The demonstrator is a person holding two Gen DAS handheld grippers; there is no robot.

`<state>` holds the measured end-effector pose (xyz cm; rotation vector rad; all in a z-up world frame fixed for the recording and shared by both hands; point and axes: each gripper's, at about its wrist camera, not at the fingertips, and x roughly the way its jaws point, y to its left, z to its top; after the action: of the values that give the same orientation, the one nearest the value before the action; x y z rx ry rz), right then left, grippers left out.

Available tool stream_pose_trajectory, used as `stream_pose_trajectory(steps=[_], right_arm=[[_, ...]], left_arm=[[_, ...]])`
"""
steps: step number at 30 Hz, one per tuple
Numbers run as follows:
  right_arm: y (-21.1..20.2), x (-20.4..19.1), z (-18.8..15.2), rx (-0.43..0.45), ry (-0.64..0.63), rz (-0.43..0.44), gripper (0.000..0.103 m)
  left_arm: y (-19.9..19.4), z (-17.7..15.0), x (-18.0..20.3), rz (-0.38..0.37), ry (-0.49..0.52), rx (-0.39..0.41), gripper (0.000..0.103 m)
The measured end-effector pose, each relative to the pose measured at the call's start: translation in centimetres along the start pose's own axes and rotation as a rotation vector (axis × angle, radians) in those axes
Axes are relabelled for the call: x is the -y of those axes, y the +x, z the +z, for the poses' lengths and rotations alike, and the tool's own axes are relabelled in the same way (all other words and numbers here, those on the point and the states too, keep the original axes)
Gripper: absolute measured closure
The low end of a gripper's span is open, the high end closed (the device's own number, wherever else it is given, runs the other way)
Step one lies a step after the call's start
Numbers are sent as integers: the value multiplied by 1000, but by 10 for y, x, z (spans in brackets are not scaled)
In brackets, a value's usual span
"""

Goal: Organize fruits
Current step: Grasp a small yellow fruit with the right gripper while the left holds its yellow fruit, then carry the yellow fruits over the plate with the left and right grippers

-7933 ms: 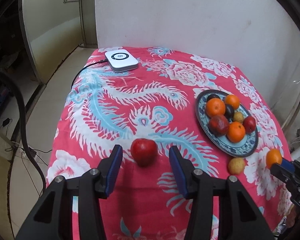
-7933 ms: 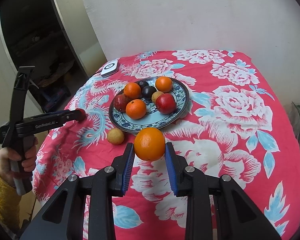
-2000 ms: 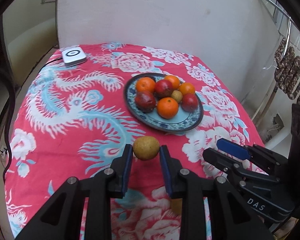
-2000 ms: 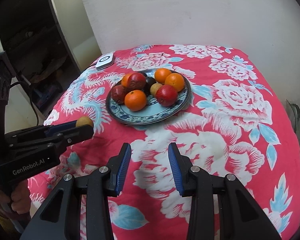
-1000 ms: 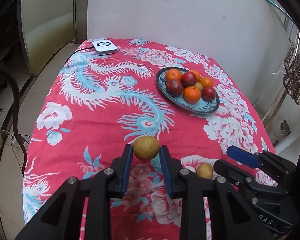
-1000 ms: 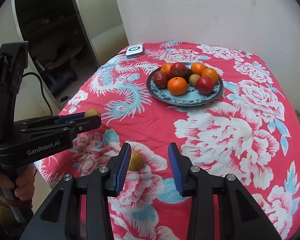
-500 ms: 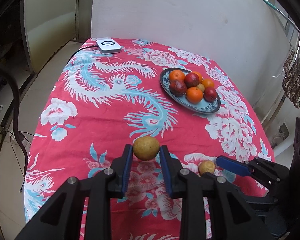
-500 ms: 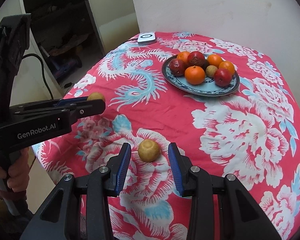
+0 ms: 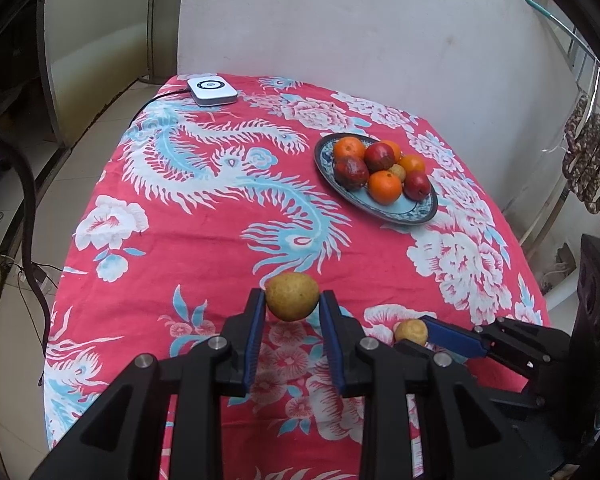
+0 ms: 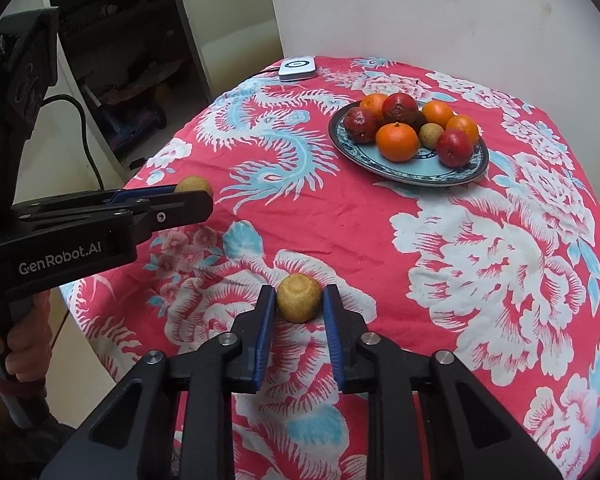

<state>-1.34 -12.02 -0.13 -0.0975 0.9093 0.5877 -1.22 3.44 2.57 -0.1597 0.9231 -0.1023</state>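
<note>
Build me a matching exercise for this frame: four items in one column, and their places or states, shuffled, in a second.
Items
1. larger yellow-brown fruit
2. smaller yellow-brown fruit
3. white device
4. oranges

Places or states
A. on the blue plate
B. at the far corner of the tablecloth
C. on the cloth, between the right gripper fingers
D. lifted off the cloth, clamped in the left gripper

Pairs: 1-D, 2-C, 3-B, 4-A
</note>
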Motion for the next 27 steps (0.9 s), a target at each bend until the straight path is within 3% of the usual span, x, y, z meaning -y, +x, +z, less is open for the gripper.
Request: stream_pose_trajectory(steps=[27], right_arm=[[-29,51,40,115,64,-41,78]], left_arm=[[6,45,26,-80,43,36,74]])
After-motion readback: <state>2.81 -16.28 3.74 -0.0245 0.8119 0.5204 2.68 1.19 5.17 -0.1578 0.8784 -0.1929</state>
